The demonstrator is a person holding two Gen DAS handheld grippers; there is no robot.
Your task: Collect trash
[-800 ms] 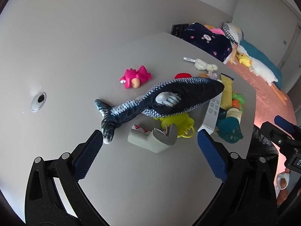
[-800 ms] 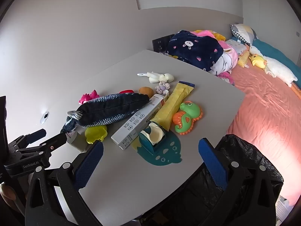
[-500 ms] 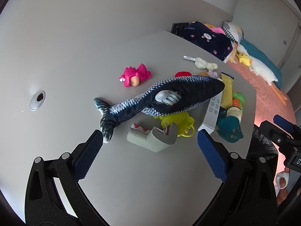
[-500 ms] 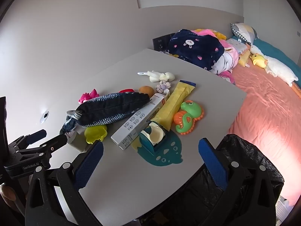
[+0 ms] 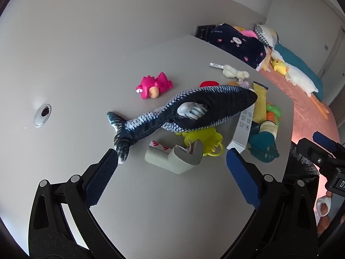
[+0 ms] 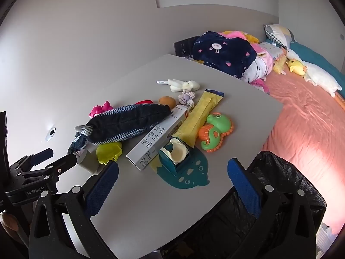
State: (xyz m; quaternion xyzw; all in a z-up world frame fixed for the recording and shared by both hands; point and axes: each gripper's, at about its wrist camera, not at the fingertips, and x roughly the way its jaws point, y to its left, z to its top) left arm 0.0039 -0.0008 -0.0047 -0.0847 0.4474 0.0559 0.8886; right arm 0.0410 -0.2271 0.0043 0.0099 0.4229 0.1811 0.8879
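Observation:
A grey table [image 5: 86, 69] holds mixed toys and trash. A crumpled grey-white carton [image 5: 172, 157] lies just ahead of my open left gripper [image 5: 172, 172]. A long white box [image 6: 159, 136] and a yellow sachet [image 6: 200, 114] lie mid-table, beside a teal tape holder [image 6: 174, 155]. A plush fish [image 5: 189, 112] lies across them. My right gripper [image 6: 172, 179] is open and empty above the table's near edge. A black trash bag [image 6: 280, 194] hangs open at the table's right edge.
Pink dinosaur toy [image 5: 154, 86], yellow mold [image 5: 204, 140], green seahorse mold [image 6: 215, 131], white plush [image 6: 183, 85] and an orange ball [image 6: 167, 101] lie on the table. A bed [image 6: 301, 112] with a blanket pile and plush toys stands behind.
Both grippers have drifted slightly; the left one sits a little closer to the crumpled carton and the fish's tail. Nothing on the table moved.

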